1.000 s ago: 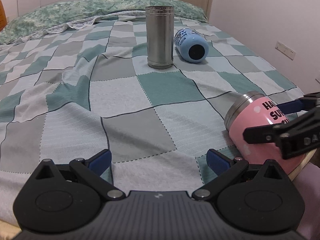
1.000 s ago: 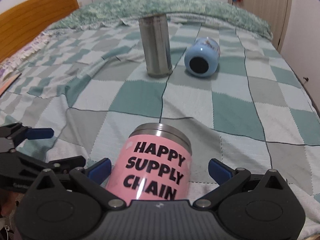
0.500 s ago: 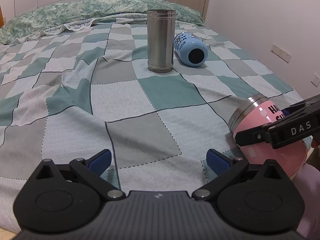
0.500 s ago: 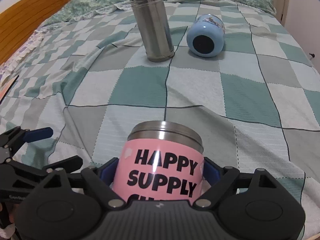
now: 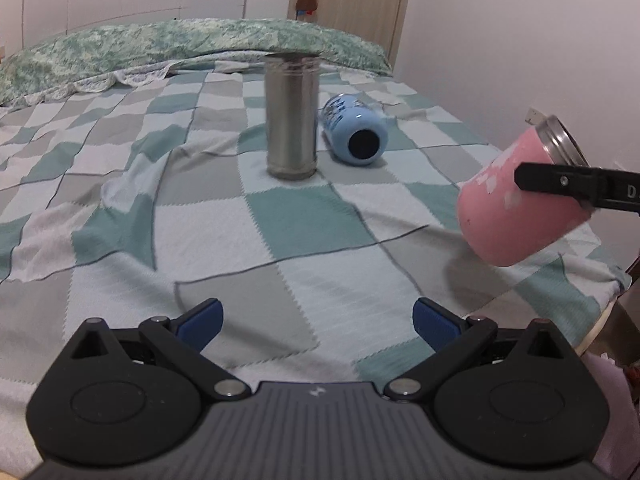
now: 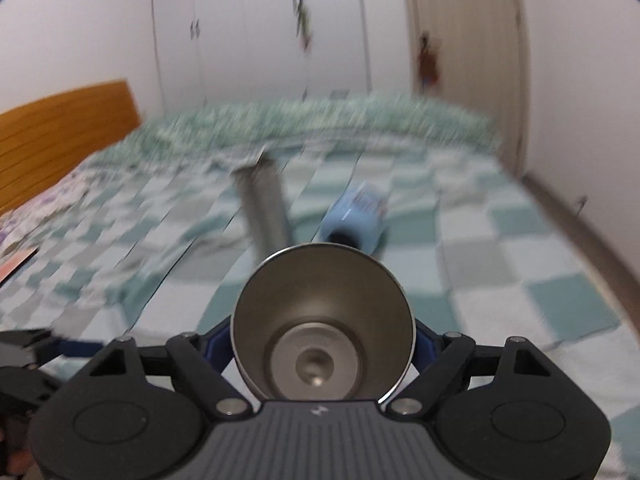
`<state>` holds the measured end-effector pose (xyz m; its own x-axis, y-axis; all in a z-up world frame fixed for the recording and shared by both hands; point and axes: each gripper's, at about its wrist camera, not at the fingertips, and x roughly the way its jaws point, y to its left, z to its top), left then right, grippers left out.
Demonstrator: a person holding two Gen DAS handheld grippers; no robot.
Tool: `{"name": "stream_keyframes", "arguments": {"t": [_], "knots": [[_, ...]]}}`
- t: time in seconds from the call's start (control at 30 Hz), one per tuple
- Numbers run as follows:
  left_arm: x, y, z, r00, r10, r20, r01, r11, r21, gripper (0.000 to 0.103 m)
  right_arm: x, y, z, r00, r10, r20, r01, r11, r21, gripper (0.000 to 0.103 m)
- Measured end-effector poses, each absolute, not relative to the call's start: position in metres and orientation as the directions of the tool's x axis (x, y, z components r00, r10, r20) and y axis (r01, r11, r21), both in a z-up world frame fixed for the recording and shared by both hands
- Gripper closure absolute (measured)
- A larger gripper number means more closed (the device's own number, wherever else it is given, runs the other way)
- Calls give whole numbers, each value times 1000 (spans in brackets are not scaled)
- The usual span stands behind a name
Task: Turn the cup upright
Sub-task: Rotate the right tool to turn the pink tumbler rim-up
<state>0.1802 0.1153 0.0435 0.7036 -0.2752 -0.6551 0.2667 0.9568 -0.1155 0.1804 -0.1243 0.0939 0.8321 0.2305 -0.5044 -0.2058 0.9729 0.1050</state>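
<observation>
- Liftoff: pink cup, on its side on the bed a moment ago, now hangs clear, right of the steel tumbler.
- Right hand-held gripper clamps it, mouth tilting up — flip underway.
- Left hand-held gripper gapes wide, empty.

Left tongs: jaws wide apart, holding nothing, low over the bed. Right tongs: jaws closed on both sides of the pink cup, raised in the air, tilted w/ rim upward.
</observation>
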Motion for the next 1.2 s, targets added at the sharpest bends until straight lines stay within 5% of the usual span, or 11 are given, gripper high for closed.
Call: {"name": "stream_keyframes", "arguments": {"t": [1.03,1.1,1.2], "knots": [[213,28,27,684,-268,-678,340,940,-29,0,222,-152,35,872,201,-447,-226,974,-3,19],[211,27,30,689,-272,-672,343,939,-28,0,221,-155,36,871,215,-441,-233,972,15,6],[206,26,34,696,-271,-665,342,939,-24,0,213,-159,39,880,230,-415,-241,970,28,0]]}}
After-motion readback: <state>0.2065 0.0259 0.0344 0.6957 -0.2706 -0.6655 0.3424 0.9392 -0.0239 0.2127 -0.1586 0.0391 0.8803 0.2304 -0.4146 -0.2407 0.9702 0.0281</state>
